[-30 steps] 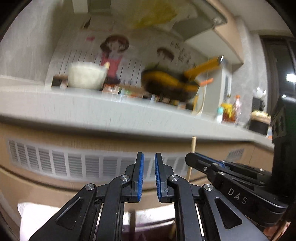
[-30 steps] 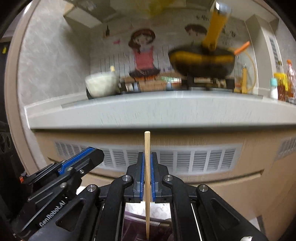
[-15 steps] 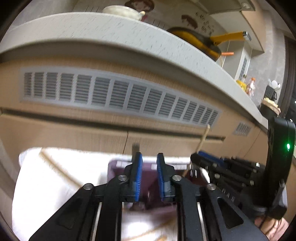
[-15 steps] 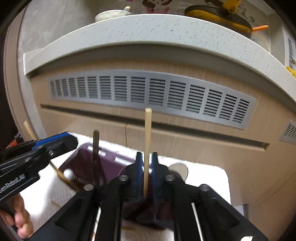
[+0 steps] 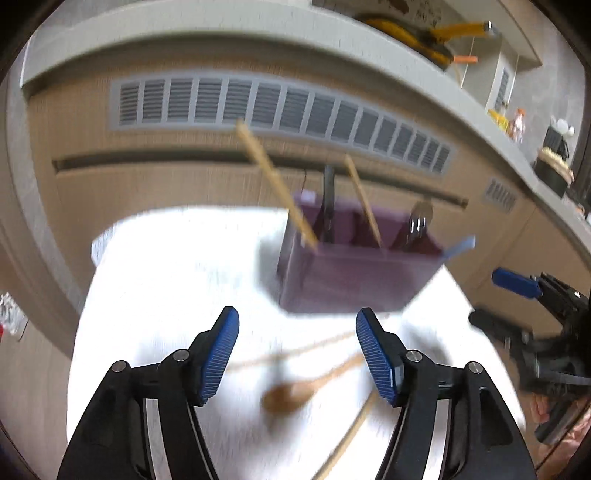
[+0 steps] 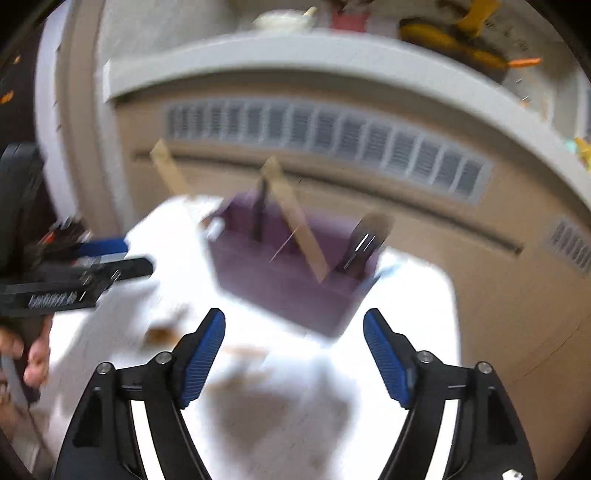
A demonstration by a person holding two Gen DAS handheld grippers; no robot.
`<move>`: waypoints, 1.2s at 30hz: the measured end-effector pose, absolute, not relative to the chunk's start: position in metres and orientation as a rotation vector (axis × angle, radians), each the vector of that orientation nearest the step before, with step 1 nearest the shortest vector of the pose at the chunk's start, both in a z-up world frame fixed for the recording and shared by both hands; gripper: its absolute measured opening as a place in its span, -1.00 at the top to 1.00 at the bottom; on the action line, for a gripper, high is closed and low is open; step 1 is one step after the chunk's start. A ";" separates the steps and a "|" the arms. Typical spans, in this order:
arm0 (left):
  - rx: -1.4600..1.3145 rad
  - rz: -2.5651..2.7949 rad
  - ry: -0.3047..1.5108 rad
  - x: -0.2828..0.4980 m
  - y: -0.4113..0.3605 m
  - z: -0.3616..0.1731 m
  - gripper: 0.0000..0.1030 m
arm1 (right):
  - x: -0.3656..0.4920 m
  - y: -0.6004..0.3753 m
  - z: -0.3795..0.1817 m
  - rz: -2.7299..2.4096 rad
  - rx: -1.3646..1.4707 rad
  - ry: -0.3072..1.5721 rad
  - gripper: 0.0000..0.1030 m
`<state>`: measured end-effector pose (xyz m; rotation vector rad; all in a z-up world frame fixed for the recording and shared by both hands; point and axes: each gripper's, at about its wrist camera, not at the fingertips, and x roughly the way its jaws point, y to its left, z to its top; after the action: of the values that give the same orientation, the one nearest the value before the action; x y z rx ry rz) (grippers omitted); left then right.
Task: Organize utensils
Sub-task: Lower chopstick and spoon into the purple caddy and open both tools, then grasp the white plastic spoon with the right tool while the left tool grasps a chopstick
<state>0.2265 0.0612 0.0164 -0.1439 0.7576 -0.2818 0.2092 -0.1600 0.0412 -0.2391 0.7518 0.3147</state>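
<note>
Tools: left tool (image 5: 297, 350) wide | right tool (image 6: 294, 350) wide | caddy (image 5: 354, 280) near cloth (image 5: 166, 280) far edge

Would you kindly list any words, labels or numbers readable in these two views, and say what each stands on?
No text can be read with certainty in either view.
White lettering on the side of the left tongs, seen from the right wrist: motion-blurred, unreadable.
Dark writing on the wall behind the yellow pan, at the top of the left wrist view: too small and blurred to read.
Purple utensil holder: no label visible.
</note>
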 end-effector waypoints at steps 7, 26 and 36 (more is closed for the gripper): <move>-0.130 -0.263 0.872 0.198 0.070 -0.014 -0.35 | 0.158 -0.126 -0.030 0.457 -0.251 1.011 -0.47; -0.020 -0.576 1.019 0.177 0.019 -0.040 -0.20 | 0.113 -0.140 -0.054 0.423 -0.417 1.040 -0.41; 0.209 -0.575 1.105 0.210 -0.026 -0.056 0.55 | 0.122 -0.184 -0.051 0.386 -0.273 1.077 0.07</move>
<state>0.2096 -0.0264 -0.0559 0.2091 1.1049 -0.5746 0.1222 -0.1841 -0.0512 -0.2725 1.0774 0.3863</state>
